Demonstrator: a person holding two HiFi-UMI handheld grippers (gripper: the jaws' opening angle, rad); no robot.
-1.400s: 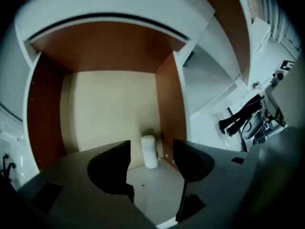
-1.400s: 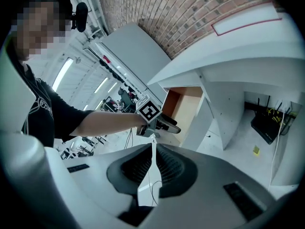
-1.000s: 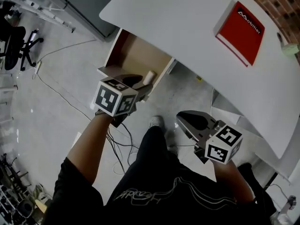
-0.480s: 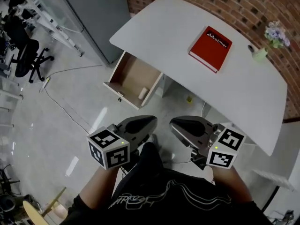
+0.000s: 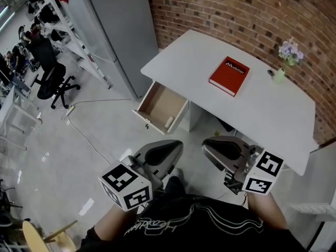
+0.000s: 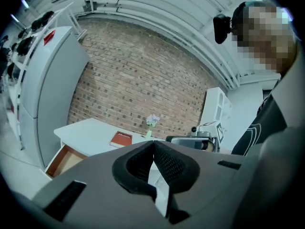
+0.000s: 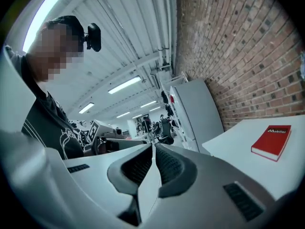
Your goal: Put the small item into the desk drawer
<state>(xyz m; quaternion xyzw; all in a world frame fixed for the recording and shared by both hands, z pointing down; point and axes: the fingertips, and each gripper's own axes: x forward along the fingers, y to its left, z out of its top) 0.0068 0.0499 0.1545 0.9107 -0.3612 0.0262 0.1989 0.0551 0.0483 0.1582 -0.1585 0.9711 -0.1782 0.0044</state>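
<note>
The wooden desk drawer point(image 5: 156, 103) stands pulled out under the white desk point(image 5: 262, 106). A small pale item point(image 5: 169, 122) lies inside it, at the near right corner. My left gripper point(image 5: 176, 145) is held close to my body, well short of the drawer; its jaws are shut with nothing between them point(image 6: 153, 144). My right gripper point(image 5: 208, 145) hangs beside it, also shut and empty point(image 7: 153, 147). The left gripper view catches the drawer point(image 6: 64, 159) low at the left.
A red book point(image 5: 227, 76) lies on the desk, with a small flower vase point(image 5: 286, 62) at its far end. A brick wall runs behind the desk. A grey cabinet point(image 5: 118, 25) stands left of it, and an office chair point(image 5: 52, 80) farther left.
My left gripper has drawn back from the drawer toward my body and its jaws have closed on nothing. The pale item stays in the drawer. The head view has pulled back and up.
</note>
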